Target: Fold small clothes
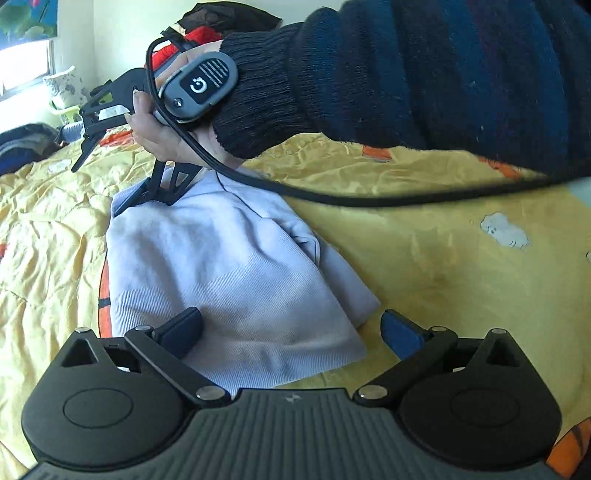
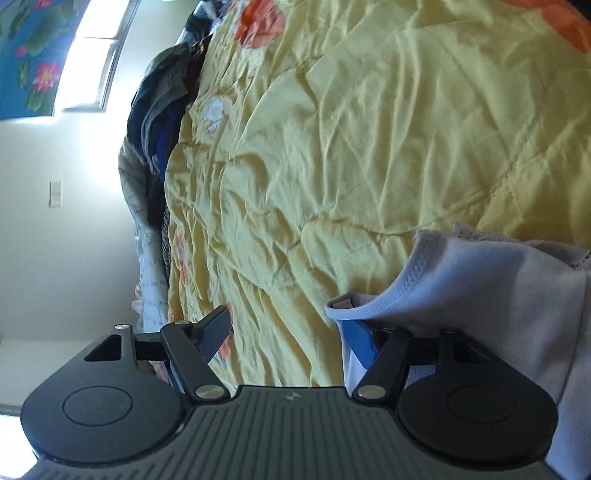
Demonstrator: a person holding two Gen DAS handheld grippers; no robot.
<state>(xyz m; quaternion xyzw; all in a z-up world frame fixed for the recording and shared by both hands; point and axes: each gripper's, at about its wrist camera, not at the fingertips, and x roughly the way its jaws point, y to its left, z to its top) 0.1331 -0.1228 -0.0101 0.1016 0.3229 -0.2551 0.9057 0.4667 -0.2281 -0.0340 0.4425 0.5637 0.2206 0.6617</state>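
A pale lilac garment (image 1: pixel 229 280) lies partly folded on a yellow bed cover (image 1: pixel 436 266). My left gripper (image 1: pixel 291 332) stands open over the garment's near hem, one finger on the cloth and the blue-padded one just off its right edge. A hand in a dark knitted sleeve holds my right gripper (image 1: pixel 107 181) at the garment's far edge, rolled on its side. Its lower finger (image 1: pixel 133 199) touches that edge. In the right wrist view the right gripper (image 2: pixel 288 339) is open, and the garment's stitched hem (image 2: pixel 480 295) drapes over its blue-padded finger (image 2: pixel 360 343). Bare cover (image 2: pixel 332 147) shows between the fingers.
A black cable (image 1: pixel 332 199) trails from the right gripper across the bed. Dark clothes (image 1: pixel 22 147) are heaped at the bed's left edge (image 2: pixel 162 110). Red and black clothes (image 1: pixel 207 33) are piled at the back. A pale pot (image 1: pixel 64 88) stands near the window.
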